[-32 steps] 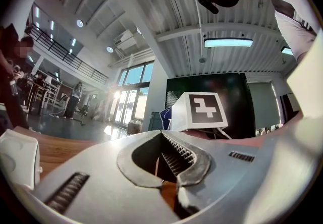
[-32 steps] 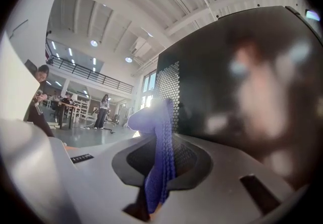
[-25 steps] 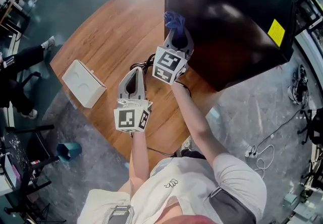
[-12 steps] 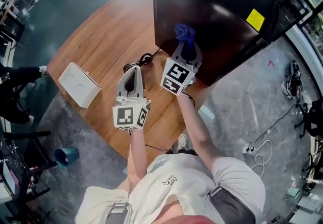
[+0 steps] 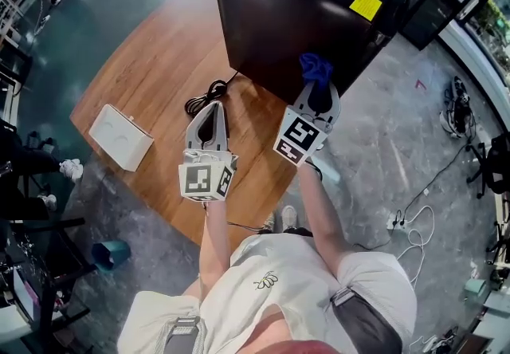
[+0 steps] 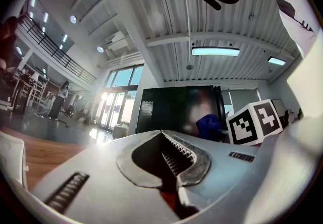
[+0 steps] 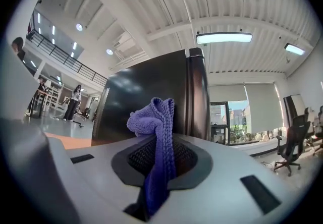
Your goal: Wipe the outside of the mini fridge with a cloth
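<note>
The black mini fridge (image 5: 303,17) stands on the round wooden table (image 5: 159,65), with a yellow sticker (image 5: 366,5) on top. My right gripper (image 5: 317,89) is shut on a bunched blue cloth (image 5: 316,69), held at the lower part of the fridge's near side. In the right gripper view the cloth (image 7: 155,117) sticks up from the right gripper (image 7: 160,140) just in front of the fridge (image 7: 131,92). My left gripper (image 5: 210,111) hovers over the table left of it, shut and holding nothing. The left gripper view shows the left gripper (image 6: 162,133), the fridge (image 6: 171,107) and the cloth (image 6: 208,126).
A white box (image 5: 119,137) lies near the table's left edge. A coiled black cable (image 5: 205,95) rests on the wood by the fridge's near corner. A teal bin (image 5: 110,253) and loose cables (image 5: 414,233) are on the floor. People stand far off.
My right gripper has carried the cloth from the fridge's left edge rightward and down across its near side. The left gripper has stayed in about the same place.
</note>
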Tool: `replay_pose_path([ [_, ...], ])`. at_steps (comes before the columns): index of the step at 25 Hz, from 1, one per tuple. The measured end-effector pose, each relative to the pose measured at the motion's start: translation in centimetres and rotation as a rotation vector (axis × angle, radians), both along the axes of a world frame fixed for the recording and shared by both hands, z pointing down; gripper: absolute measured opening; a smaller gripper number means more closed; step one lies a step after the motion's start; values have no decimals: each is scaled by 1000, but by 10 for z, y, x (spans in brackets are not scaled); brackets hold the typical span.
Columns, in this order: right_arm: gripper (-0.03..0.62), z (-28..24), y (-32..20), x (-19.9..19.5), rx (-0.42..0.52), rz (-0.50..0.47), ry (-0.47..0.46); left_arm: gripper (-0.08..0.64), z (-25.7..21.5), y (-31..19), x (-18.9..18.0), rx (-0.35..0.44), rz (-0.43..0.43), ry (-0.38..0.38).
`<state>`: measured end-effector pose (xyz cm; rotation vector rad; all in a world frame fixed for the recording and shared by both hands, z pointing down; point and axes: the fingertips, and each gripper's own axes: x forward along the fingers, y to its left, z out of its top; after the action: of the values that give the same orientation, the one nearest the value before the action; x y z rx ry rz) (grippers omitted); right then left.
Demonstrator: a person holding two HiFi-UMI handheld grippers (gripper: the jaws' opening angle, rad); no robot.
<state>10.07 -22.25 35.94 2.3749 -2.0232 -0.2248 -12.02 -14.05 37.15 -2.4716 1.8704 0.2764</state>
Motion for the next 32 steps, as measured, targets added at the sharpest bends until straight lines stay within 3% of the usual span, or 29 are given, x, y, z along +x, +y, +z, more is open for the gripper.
replay_pose_path([
  [10, 61, -3, 28, 64, -10, 54, -107, 5, -8, -1, 35, 1, 36, -60],
  [20, 61, -2, 39, 85, -2, 43, -87, 5, -16, 3, 59, 5, 51, -107],
  [24, 61, -7, 48, 58, 29, -25, -46, 5, -13, 3, 57, 6, 49, -111],
  [32, 61, -1, 22, -60, 32, -279, -44, 5, 1, -2, 31, -6, 9, -146],
])
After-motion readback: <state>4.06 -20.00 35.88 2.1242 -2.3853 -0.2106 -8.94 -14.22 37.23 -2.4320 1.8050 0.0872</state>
